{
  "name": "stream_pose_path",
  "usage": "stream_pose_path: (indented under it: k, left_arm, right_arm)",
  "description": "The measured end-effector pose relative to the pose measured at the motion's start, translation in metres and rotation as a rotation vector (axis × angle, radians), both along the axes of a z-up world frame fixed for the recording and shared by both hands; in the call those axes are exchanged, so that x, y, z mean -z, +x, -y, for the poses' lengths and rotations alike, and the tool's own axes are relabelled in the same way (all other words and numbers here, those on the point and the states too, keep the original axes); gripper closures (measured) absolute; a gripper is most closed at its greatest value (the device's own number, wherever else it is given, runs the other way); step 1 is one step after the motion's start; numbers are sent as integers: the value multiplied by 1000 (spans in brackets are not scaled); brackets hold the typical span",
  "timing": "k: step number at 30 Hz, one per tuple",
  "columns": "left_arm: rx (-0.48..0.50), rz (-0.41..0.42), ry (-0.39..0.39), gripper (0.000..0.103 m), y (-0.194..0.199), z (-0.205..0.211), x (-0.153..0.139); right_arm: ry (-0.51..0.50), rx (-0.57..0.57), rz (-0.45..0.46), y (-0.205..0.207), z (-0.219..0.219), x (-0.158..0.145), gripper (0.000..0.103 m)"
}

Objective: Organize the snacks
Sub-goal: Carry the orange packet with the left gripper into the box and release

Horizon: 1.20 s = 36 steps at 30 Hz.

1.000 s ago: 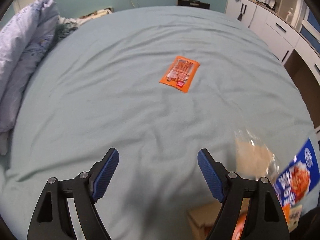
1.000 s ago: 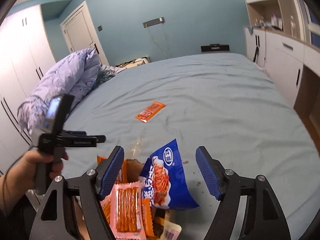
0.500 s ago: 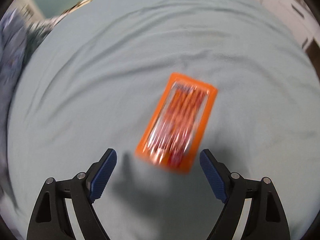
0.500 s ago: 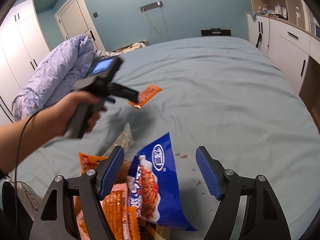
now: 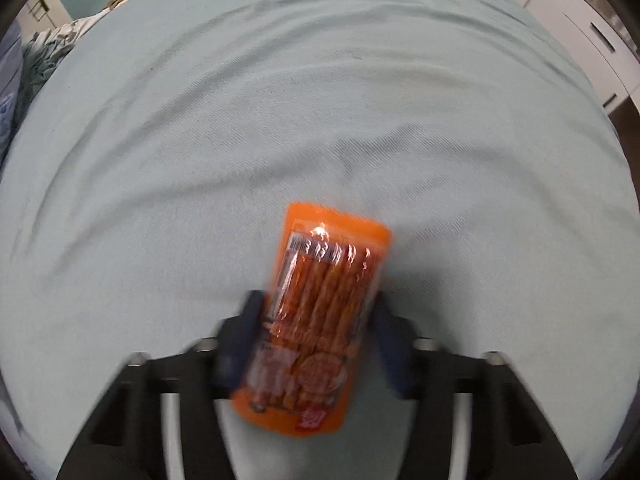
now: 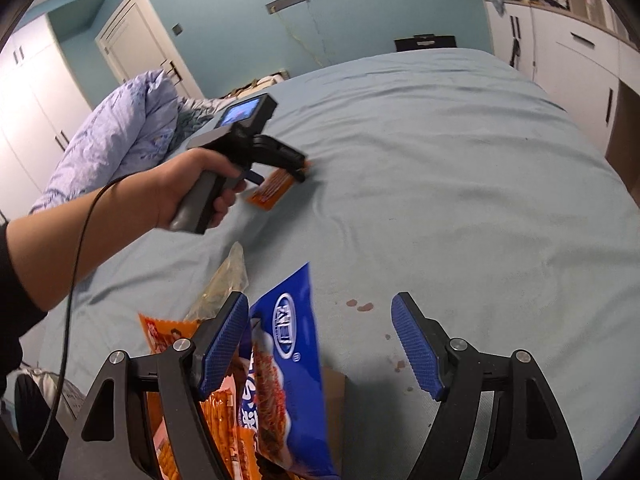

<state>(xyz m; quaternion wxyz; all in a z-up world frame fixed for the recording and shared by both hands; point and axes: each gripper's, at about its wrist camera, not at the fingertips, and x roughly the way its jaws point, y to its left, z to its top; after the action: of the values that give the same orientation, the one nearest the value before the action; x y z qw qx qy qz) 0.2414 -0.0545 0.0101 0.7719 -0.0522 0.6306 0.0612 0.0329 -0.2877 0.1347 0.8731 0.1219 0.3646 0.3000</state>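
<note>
Your left gripper (image 5: 318, 340) points almost straight down at the bed (image 5: 320, 120), and its jaws are closing with the orange packet (image 5: 316, 320) between them. The fingers (image 5: 244, 340) are blurred; they flank the packet's long edges, and you appear to be at contact or just short of it, so I cannot confirm a firm grip. The packet lies flat on the sheet, its length running roughly along the fingers, which suits a pinch across its narrow width.

In the right wrist view, your left hand (image 6: 188, 192) holds that tool out over the packet, well away from the box (image 6: 332, 400) that takes the snacks. This packet is the only stray one visible on the bed, which explains the long reach.

Your right gripper (image 6: 320, 344) stands wide open and holds nothing. It hovers just above the box at the near edge of the bed. The blue bag (image 6: 284, 360) stands up out of the box between the jaws, nearer the left pad; whether it touches that pad I cannot tell. More orange packs (image 6: 224, 412) sit in the box beside the blue bag, and a clear bag (image 6: 224, 280) lies just beyond the box on the sheet.

Judgement: the pick is in hand; the carry back to the box is not yet begun. The thin, slippery film may buckle or slide under a pinch on soft bedding.
</note>
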Motion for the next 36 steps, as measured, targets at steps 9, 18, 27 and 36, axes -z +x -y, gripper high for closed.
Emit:
stream_pose_path:
  k: [9,18,27,36]
  left_arm:
    - [-25,-68,-26,71,-101,-2,-8]
    - [67,222,-80,70,-257,39,-115]
    - [195,321,-70,38,-345,93,-103]
    - [92,521,116,20,-337,78,-145]
  right_arm:
    - [-33,72,4,-11,16,-5,30]
    - [-81,91,50,-32,12,-18,30]
    - [-109,75,64,-50,11,-20,30]
    - [-160,70,98,-66,10,-27,30]
